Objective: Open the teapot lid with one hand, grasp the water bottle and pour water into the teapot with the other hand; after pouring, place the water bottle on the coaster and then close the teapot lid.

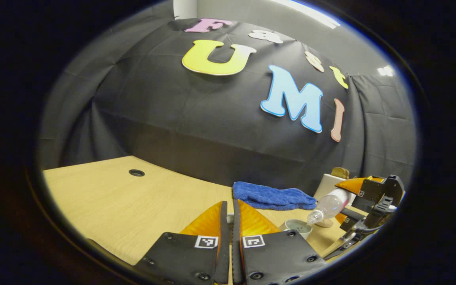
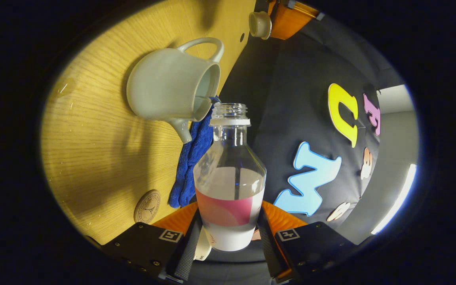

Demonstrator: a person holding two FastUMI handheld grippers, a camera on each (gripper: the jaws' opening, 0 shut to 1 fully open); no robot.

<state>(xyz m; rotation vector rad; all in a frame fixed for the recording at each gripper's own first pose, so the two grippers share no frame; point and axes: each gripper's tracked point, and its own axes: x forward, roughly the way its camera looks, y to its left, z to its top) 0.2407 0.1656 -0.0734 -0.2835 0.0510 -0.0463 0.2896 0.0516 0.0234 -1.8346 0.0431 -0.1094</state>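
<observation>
Teapot (image 2: 170, 89) on wooden table (image 2: 93, 158) | blue towel (image 1: 271, 196) near black wall

Blue towel (image 1: 272, 196) — on wooden table (image 1: 125, 209)

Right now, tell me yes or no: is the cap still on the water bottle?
No. In the right gripper view the water bottle has a bare, open threaded neck, tipped toward the lidless teapot.
</observation>
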